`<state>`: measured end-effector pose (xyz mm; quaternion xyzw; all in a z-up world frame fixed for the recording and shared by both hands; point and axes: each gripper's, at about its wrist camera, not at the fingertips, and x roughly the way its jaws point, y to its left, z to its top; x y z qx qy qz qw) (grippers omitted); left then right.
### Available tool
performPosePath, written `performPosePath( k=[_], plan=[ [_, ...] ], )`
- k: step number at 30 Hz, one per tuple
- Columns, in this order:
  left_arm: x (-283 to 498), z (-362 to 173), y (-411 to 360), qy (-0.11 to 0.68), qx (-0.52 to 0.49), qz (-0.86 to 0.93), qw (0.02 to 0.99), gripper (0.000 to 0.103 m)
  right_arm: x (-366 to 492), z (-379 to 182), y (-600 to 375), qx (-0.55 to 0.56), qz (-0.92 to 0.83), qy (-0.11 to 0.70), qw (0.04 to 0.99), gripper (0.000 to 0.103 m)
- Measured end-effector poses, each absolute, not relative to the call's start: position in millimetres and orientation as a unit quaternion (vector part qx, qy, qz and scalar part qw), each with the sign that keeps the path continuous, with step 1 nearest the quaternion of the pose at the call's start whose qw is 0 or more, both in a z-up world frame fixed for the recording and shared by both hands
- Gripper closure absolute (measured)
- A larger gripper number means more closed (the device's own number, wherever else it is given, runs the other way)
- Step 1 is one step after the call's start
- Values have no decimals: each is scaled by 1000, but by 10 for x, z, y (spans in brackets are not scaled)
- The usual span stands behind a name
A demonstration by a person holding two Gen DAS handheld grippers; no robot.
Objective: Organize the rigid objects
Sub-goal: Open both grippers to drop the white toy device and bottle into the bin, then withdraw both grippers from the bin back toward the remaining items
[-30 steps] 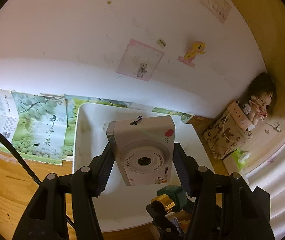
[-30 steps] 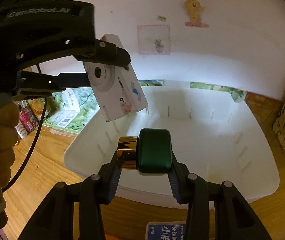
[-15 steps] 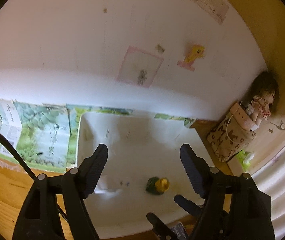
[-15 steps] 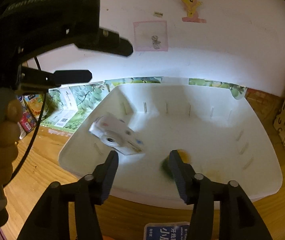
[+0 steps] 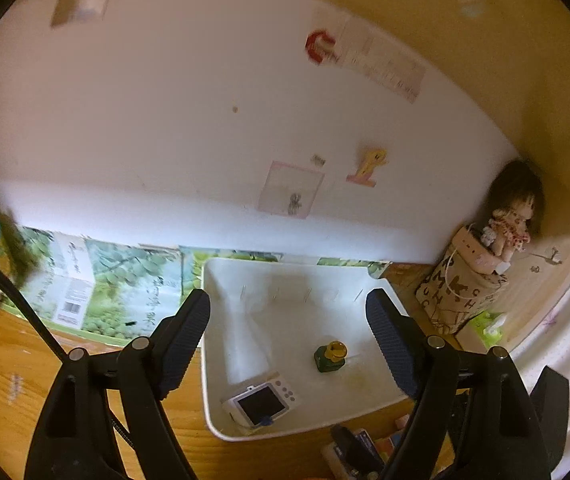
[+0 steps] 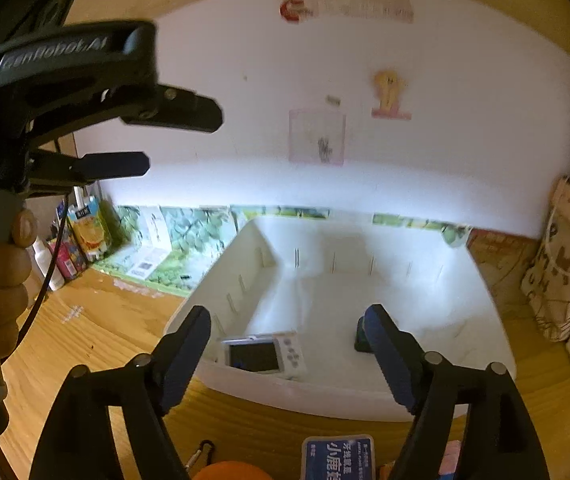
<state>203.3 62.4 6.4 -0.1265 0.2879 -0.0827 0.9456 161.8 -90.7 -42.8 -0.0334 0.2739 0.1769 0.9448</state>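
— Where do our things lie?
— In the white bin: camera screen-up near its front wall, green bottle apart from it.
— Our grippers?
— Left gripper and right gripper both spread wide, empty.

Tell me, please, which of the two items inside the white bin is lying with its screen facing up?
The white compact camera, flat near the front-left corner of the white plastic bin with its dark screen upward. The green bottle with the gold cap has no screen.
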Motion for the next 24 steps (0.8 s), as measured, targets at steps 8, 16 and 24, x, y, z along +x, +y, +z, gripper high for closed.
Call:
performPosePath(
  k=[8,16,24],
  plan=[
    [1503,253,728,251,-119,-82,957,18,1210,-172,-936,-42,149,234,960,21],
    [1013,164,858,257,-121,-81,955,18,664,-226,-988,-40,116,228,966,21],
    [658,-88,892,297,-125,-87,943,18,155,-427,-1026,-38,98,244,964,21]
  ],
)
